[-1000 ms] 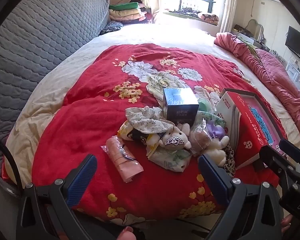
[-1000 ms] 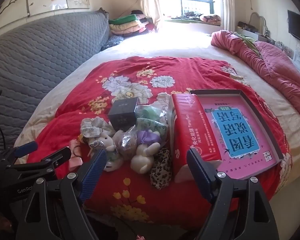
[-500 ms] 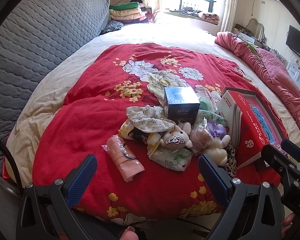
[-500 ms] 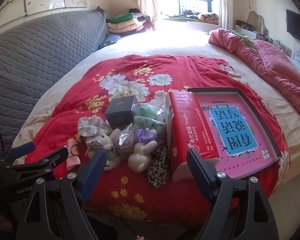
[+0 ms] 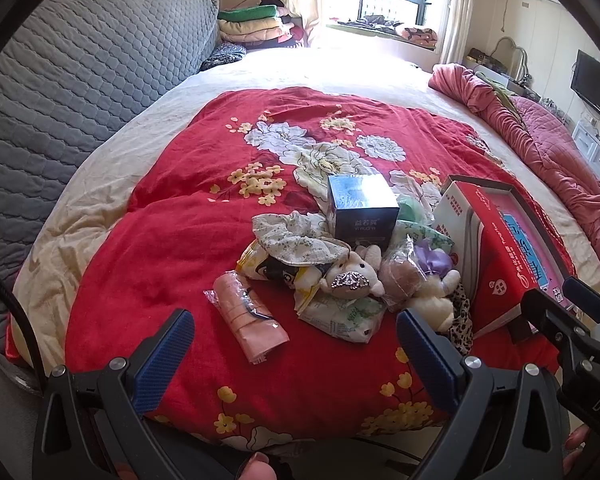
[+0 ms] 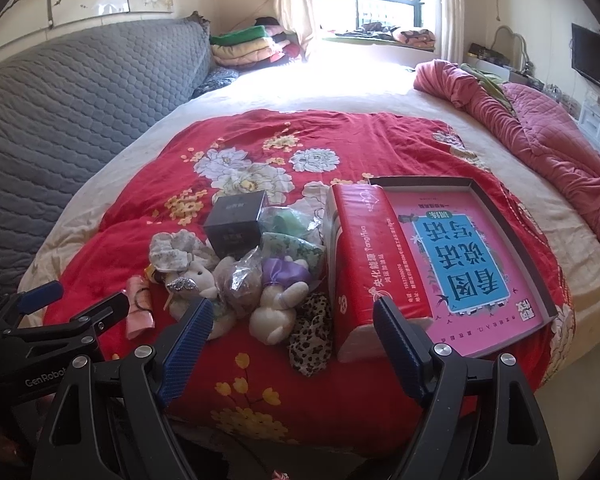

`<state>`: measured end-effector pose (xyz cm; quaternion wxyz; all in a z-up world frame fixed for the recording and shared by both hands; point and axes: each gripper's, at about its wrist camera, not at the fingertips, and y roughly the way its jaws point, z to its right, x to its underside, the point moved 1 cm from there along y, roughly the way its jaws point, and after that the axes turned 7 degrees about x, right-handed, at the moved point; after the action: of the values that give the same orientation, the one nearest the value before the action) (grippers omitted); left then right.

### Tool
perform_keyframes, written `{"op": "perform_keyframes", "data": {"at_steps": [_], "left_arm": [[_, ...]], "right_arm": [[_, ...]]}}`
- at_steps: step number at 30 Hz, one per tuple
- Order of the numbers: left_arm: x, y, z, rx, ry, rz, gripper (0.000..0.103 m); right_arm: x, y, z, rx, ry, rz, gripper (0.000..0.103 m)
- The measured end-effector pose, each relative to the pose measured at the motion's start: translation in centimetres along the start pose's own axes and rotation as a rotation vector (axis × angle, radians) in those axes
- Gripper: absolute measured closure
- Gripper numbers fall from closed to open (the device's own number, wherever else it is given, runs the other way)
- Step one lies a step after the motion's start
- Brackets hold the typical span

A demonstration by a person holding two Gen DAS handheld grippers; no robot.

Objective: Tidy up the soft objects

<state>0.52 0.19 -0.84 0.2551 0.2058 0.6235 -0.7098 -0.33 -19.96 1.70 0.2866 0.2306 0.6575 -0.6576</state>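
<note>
Left gripper (image 5: 294, 354): wide open, empty, above pink roll (image 5: 246, 316)
Right gripper (image 6: 292, 338): wide open, empty, near plush rabbit (image 6: 278, 306)

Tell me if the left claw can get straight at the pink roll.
Probably yes: the left claw is open, and the pink roll lies alone on the red blanket, just ahead of it, left of the pile.

A leopard-print cloth (image 5: 462, 320) lies half hidden behind the white plush (image 5: 434, 300).
</note>
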Motion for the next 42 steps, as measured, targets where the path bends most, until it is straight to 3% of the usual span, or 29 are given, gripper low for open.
{"op": "perform_keyframes", "data": {"at_steps": [32, 42], "left_arm": [[0.5, 0.2, -1.1, 0.015, -0.028, -0.007, 0.002], [1.5, 1.7, -6.5, -0.005, -0.137, -0.052, 0.002]], "right_arm": [[0.4, 0.8, -0.3, -0.013, -0.006, -0.018, 0.020], [0.6, 2.5, -1.4, -0.052, -0.053, -0.050, 0.020]]}}
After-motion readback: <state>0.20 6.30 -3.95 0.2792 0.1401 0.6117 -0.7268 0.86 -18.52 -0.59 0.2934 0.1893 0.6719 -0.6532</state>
